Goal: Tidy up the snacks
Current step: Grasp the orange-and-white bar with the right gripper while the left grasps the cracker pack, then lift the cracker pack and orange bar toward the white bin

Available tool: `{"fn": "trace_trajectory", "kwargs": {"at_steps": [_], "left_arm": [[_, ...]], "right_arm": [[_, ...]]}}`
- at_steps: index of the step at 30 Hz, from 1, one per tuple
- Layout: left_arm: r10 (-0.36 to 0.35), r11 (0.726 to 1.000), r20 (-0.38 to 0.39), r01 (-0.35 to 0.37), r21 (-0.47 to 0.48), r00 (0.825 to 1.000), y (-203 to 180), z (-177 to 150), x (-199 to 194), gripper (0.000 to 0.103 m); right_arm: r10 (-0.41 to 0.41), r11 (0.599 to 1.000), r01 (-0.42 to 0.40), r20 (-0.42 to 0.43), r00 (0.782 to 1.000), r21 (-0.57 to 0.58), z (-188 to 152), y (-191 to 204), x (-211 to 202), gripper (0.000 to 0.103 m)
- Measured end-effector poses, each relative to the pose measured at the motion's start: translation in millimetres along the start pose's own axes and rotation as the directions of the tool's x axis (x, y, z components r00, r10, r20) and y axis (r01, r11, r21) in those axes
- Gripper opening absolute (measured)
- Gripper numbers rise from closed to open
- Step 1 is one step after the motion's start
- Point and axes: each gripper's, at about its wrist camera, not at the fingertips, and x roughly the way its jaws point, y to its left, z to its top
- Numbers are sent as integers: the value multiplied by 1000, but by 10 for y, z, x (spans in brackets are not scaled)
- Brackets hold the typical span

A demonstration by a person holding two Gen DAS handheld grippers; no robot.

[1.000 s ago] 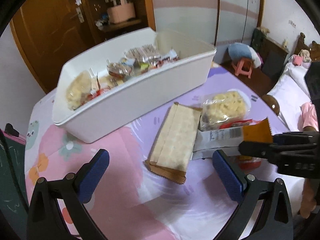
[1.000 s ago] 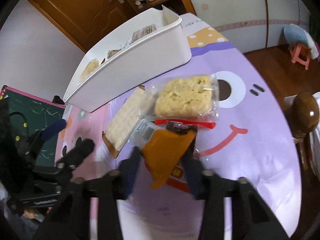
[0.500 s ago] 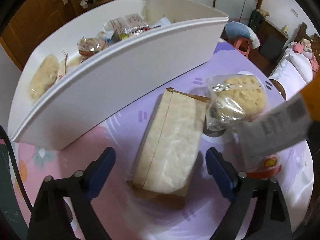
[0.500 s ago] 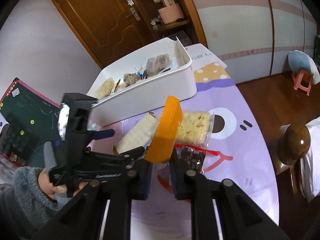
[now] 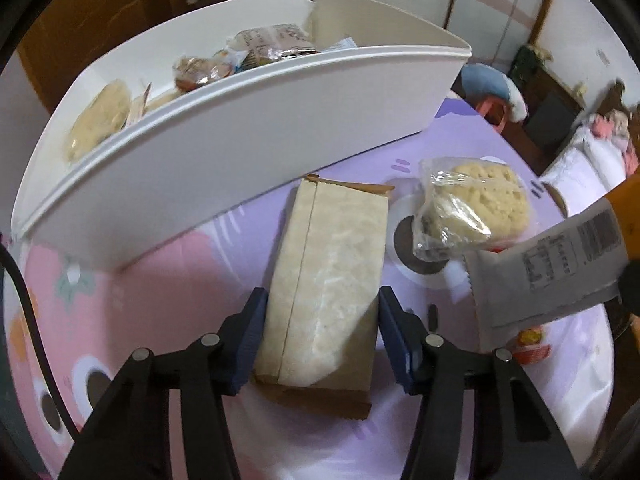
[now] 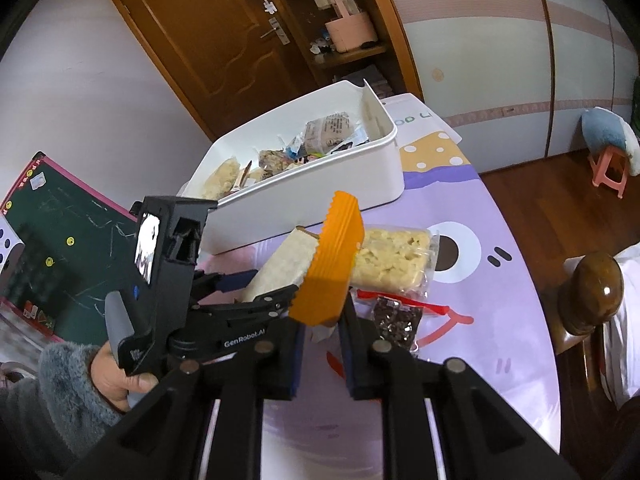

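Presently the cracker pack [image 5: 328, 284] lies on the bench [image 5: 160, 280] before the bin [image 5: 248, 148], between the left gripper [image 5: 320, 334] pads, whose jaws have just been closing on its long sides. Light, crushable; grip mid-sides gently. Right gripper [image 6: 320, 350] is clamped on an orange packet [image 6: 328, 268], lifted.

The long white plastic bin [image 5: 248, 148] at the upper centre of the left wrist frame looked smooth and faintly glossy. Below it, the tan paper-look cracker packet [image 5: 328, 280] had a matt face with crimped brown ends. At centre right, the clear crinkled plastic bag of pale cake [image 5: 472, 208] shone. The pink and lilac cartoon tablecloth [image 5: 132, 300] looked slick. In the right wrist frame, the orange foil-like sachet [image 6: 328, 272] had serrated edges, and the grey sleeve [image 6: 52, 392] at lower left looked fleecy.
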Motion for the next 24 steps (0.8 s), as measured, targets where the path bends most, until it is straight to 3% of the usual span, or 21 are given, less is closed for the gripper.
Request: {"fn": "trace_trajectory", "kwargs": {"at_steps": [5,13,18,24], "left_arm": [[1,999,55,1,-49,998,62,-172,-303,53],[16,995,172,2,-100,985,252,-229,-1103,53],[73,994,258,-48,-100,963,357,-89,-1643,53],[143,988,338,-113,-106,930,505,228,-2191,53]], "right_arm": [[14,1000,-14,8,1000,-21,13,92,-54,16],[50,996,-46,56,997,-83,94,345,-254,16],[80,987,-60,128,989,-148,336,568,-485,16],[73,970,-13,243,967,-243,758,887,-718,16]]}}
